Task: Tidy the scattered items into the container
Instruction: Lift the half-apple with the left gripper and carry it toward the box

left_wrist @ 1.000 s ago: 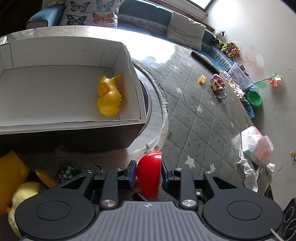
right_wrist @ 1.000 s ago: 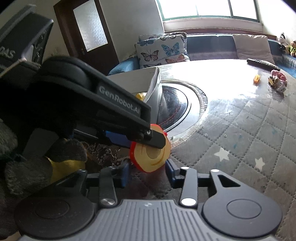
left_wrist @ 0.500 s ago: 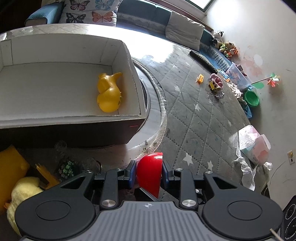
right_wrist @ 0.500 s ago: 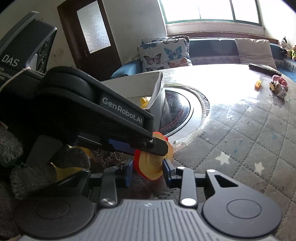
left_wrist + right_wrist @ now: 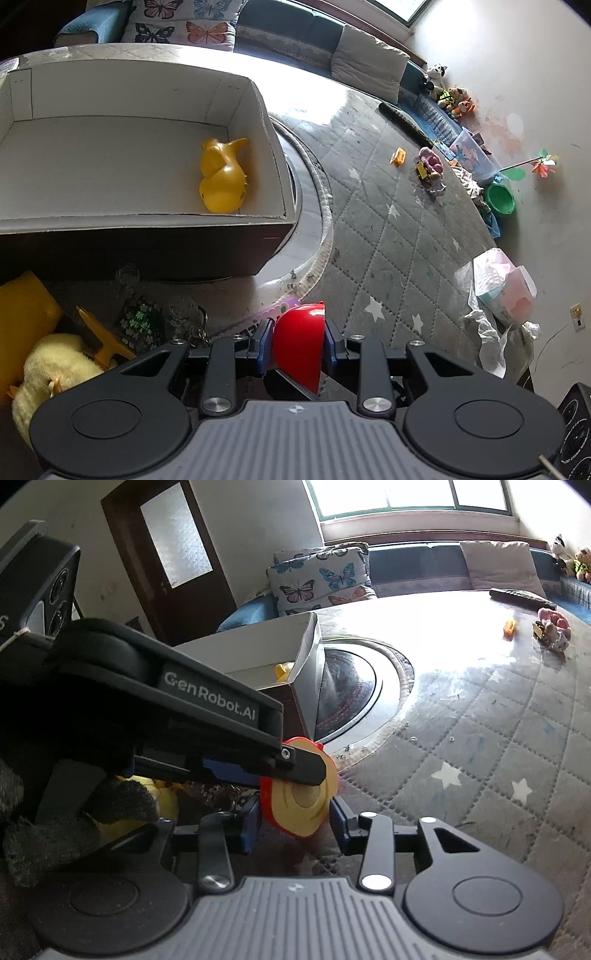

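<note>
Views differ on your toy (image 5: 298, 347): the left wrist camera gives you only its smooth red dome, while the right wrist camera shows its flat yellow face (image 5: 301, 801) with a round hollow. Your left gripper (image 5: 297, 349) has its jaws closed on the dome, with the flat side turned toward your right gripper (image 5: 293, 825), whose jaws are opening on either side of the yellow face without pressing on it. The toy hangs just short of the cardboard box (image 5: 147, 221), near its dark front wall. Inside the box a yellow duck (image 5: 221, 177) lies on its side. A fluffy yellow chick (image 5: 51, 365) sits left of the toy, and the quilted counter (image 5: 388, 236) stretches right of the box.
</note>
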Available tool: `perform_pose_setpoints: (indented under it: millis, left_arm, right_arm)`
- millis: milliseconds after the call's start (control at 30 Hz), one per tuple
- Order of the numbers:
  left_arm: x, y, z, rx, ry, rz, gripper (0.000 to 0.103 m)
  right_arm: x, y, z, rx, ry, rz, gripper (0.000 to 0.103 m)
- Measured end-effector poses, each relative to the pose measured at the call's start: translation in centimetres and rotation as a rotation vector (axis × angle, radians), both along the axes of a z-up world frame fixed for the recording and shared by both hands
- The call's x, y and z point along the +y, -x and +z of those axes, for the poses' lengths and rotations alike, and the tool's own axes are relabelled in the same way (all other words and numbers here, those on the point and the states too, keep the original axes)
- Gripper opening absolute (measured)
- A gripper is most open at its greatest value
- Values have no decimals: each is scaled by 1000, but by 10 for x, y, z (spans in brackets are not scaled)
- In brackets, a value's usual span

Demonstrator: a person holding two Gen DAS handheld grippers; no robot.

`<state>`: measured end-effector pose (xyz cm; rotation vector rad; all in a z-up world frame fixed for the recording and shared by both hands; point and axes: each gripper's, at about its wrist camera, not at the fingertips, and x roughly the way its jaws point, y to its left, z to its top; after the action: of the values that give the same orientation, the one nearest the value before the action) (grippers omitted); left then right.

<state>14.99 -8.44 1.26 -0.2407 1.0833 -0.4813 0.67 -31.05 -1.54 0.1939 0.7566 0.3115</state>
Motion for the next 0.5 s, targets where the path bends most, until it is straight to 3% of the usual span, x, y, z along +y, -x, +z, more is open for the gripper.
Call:
perform_pose_setpoints:
  millis: [100, 500]
  left_arm:
    - [2, 2, 1, -2, 3, 0, 31]
    - [13, 7, 12, -27, 30, -1, 31]
  right_arm:
    - [0, 0, 0, 3, -4, 2, 45]
    - [2, 1, 2, -7, -31, 23, 45]
